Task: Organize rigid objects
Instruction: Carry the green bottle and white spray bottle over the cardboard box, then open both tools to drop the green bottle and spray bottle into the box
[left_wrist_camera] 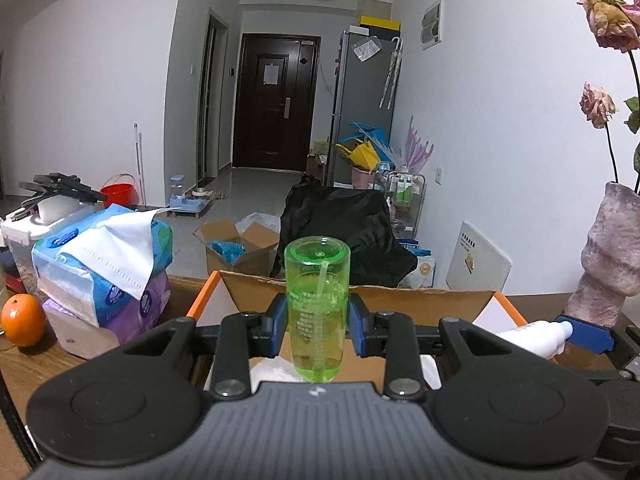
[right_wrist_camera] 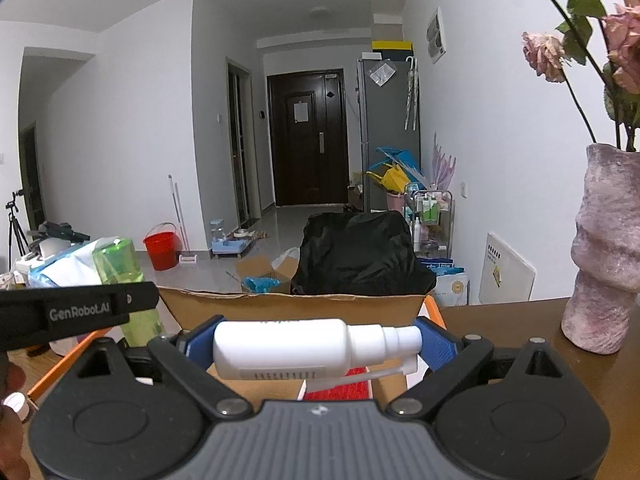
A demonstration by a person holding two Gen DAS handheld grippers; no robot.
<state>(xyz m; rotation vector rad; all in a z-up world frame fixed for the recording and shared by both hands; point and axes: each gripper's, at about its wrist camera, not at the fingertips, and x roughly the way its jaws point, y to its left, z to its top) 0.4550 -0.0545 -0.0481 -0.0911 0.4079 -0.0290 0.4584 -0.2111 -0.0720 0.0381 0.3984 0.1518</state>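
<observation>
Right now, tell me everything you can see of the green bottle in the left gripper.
The green bottle is translucent plastic, cylindrical, with a pale straw-like tube inside and faint white print on its side. It looks inverted, flat end up, rounded end down. The left gripper clamps its middle between blue pads, above the open cardboard box. The right view shows it behind that gripper's black finger.

I see a translucent lime-green bottle (left_wrist_camera: 317, 312) with a pale straw inside, clamped by blue pads (left_wrist_camera: 357, 328) on the black left gripper (left_wrist_camera: 318, 326). Right gripper (right_wrist_camera: 316, 346): black frame, blue ribbed pads (right_wrist_camera: 436, 346), plain white spray bottle (right_wrist_camera: 304, 348) with a dotted label strip. Box (left_wrist_camera: 400, 296) is brown cardboard with orange edges; a red patch (right_wrist_camera: 340, 386) shows inside. Orange fruit (left_wrist_camera: 23, 320), blue-white and purple tissue packs (left_wrist_camera: 104, 276), mottled pink vase (right_wrist_camera: 604, 248), faded pink roses (left_wrist_camera: 612, 16), brown wood table (right_wrist_camera: 520, 328).
</observation>
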